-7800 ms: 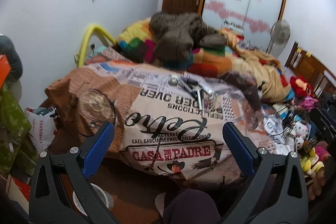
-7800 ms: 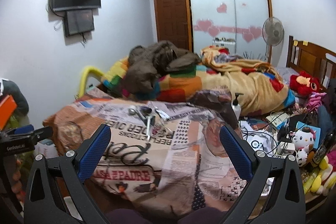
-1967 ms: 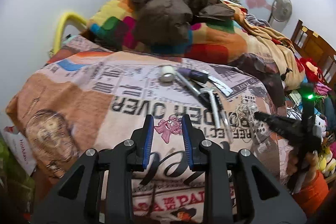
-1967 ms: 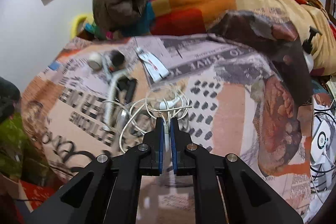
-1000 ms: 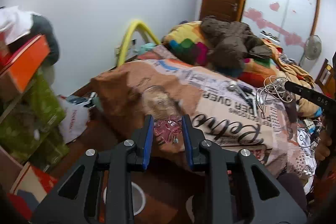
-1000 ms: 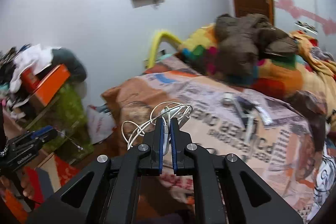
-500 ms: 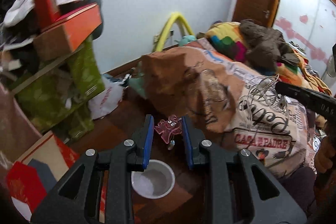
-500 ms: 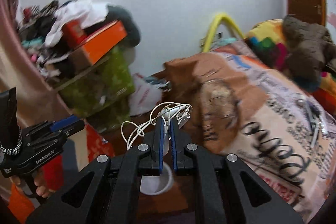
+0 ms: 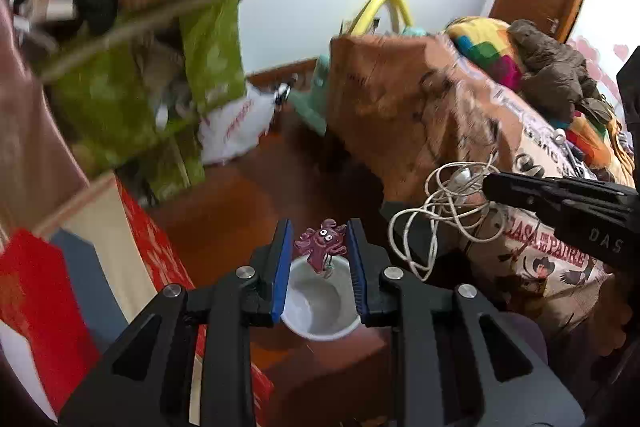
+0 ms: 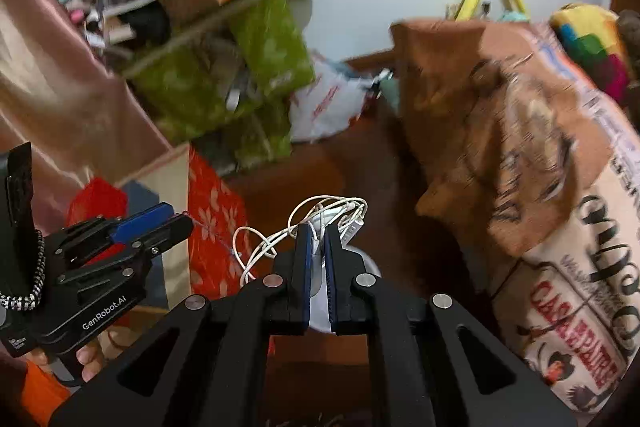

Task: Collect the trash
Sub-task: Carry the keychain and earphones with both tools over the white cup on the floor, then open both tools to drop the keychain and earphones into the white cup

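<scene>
The left gripper [image 9: 319, 247] pinched a small pink rubbery figure [image 9: 321, 243] between its fingers, right above the white bin [image 9: 320, 311] on the floor. The right gripper [image 10: 316, 247] was clamped shut on a tangled white cable [image 10: 280, 239], also near the bin. Both looked light and limp; the cable's loose loops would likely snag unless held at the bunch.

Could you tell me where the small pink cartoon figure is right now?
In the left wrist view the pink cartoon figure is pinched between the jaws of the left gripper, directly above the white bin on the floor, beside the bed.
</scene>
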Action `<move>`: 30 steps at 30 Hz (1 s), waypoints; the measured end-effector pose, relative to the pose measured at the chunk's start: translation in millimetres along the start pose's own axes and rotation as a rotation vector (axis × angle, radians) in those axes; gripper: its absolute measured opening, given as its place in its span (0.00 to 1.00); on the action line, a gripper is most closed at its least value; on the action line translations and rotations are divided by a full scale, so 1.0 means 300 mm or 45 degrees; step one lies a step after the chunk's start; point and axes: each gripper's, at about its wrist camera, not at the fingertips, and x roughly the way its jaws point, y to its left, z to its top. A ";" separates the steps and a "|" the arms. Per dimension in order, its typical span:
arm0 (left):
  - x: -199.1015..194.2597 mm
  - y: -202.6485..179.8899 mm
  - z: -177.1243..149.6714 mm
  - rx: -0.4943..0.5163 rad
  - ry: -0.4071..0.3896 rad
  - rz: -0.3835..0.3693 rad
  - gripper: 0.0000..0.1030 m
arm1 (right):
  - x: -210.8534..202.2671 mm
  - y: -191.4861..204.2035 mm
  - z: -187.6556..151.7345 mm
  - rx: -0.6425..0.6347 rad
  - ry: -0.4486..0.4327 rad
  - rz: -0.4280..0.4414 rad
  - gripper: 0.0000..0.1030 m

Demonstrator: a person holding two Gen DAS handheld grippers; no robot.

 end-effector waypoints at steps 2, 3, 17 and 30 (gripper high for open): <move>0.041 0.023 -0.028 -0.036 0.041 -0.006 0.26 | 0.061 0.007 -0.012 -0.003 0.053 0.010 0.06; 0.060 0.033 -0.040 -0.051 0.059 -0.008 0.26 | 0.093 0.009 -0.018 -0.003 0.082 0.013 0.06; 0.314 0.116 -0.155 -0.143 0.267 0.001 0.26 | 0.443 -0.013 -0.057 0.051 0.427 0.074 0.06; 0.474 0.081 -0.169 -0.158 0.406 -0.068 0.26 | 0.428 -0.104 -0.054 0.084 0.446 0.000 0.28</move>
